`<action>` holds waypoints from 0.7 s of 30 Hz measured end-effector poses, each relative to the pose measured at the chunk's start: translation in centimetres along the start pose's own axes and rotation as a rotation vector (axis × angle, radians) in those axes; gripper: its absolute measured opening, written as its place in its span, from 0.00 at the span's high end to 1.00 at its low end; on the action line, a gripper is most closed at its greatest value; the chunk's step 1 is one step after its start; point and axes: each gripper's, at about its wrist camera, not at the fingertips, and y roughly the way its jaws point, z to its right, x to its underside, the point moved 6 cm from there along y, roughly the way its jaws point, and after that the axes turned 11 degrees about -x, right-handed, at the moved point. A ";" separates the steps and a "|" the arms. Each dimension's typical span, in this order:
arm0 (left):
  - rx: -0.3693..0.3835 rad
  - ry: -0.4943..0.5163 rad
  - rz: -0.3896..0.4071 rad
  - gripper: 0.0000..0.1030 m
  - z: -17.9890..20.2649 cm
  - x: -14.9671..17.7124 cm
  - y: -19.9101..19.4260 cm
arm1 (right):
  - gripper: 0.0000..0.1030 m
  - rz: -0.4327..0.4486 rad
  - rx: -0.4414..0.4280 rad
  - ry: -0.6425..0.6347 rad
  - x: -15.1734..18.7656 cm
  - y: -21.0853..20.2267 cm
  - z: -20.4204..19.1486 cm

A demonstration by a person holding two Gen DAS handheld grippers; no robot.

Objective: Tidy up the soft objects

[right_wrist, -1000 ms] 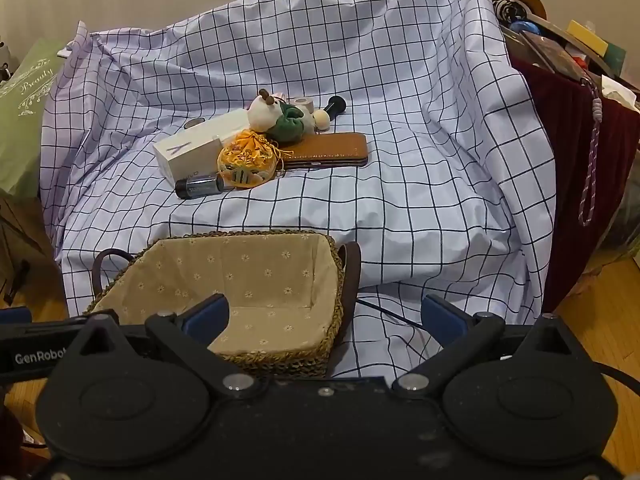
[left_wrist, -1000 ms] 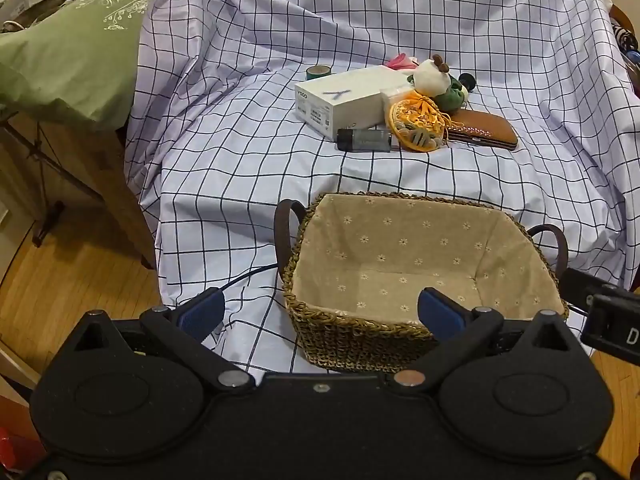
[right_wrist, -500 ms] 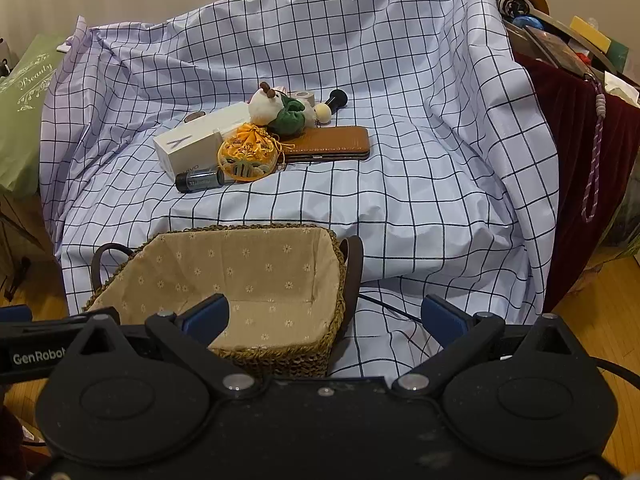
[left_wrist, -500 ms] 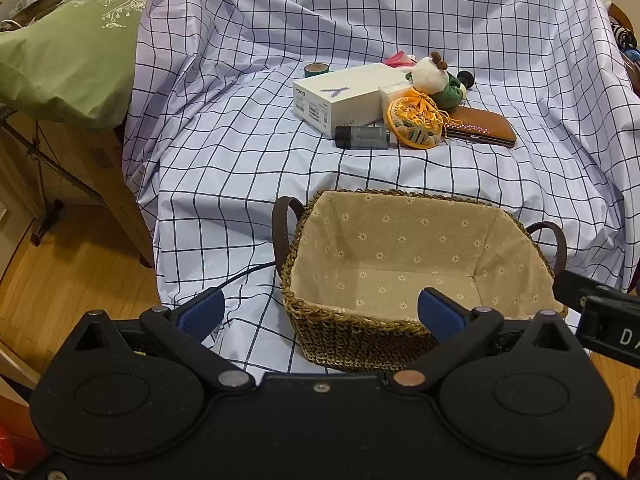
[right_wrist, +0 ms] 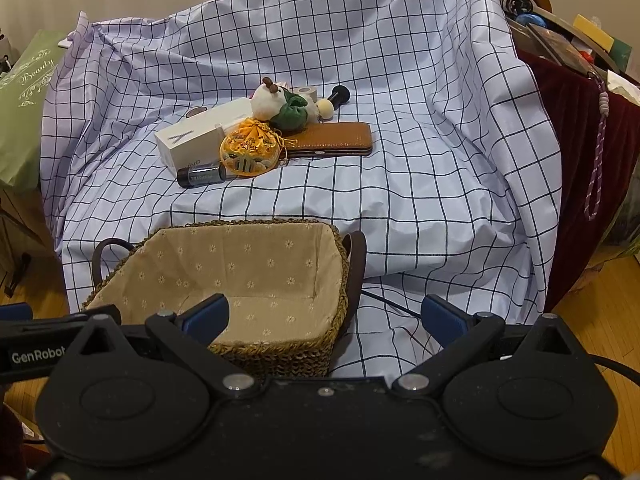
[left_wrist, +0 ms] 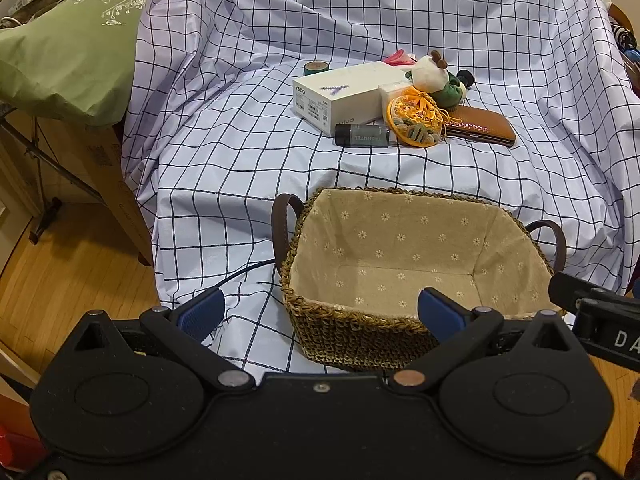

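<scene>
A woven basket (left_wrist: 360, 332) (right_wrist: 280, 354) with a beige flowered lining stands empty at the near edge of a checked cloth. Farther back lies a heap: a white and green plush toy (left_wrist: 434, 76) (right_wrist: 280, 106), an orange embroidered pouch (left_wrist: 414, 120) (right_wrist: 250, 152), a white box (left_wrist: 344, 94) (right_wrist: 192, 140), a grey tube (left_wrist: 362, 135) (right_wrist: 202, 175) and a brown case (left_wrist: 480, 128) (right_wrist: 332, 142). My left gripper (left_wrist: 322, 314) is open and empty before the basket's near left corner. My right gripper (right_wrist: 324, 316) is open and empty before its near right corner.
A green cushion (left_wrist: 76, 48) lies on a stand at the left. A dark red cloth (right_wrist: 580, 152) with clutter on top covers furniture at the right. A tape roll (left_wrist: 316, 66) and a black-handled tool (right_wrist: 338, 95) lie behind the heap. A wooden floor (left_wrist: 60, 280) lies below.
Both grippers have drawn back and risen slightly, so the basket and the heap sit a little lower and farther in view. Nothing on the cloth has moved.
</scene>
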 end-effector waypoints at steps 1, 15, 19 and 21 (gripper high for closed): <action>0.000 0.001 0.000 0.03 0.0 0.1 0.0 | 0.00 -0.001 0.000 0.000 0.0 0.0 0.0; 0.010 0.000 -0.009 0.03 0.3 0.7 0.0 | 0.00 -0.001 0.002 0.000 0.0 0.0 -0.1; 0.012 0.000 -0.012 0.03 0.3 0.6 0.0 | 0.00 -0.002 0.002 0.001 0.0 0.0 -0.1; 0.016 0.001 -0.016 0.03 0.3 0.6 0.0 | 0.00 -0.002 0.001 0.001 0.0 0.0 -0.1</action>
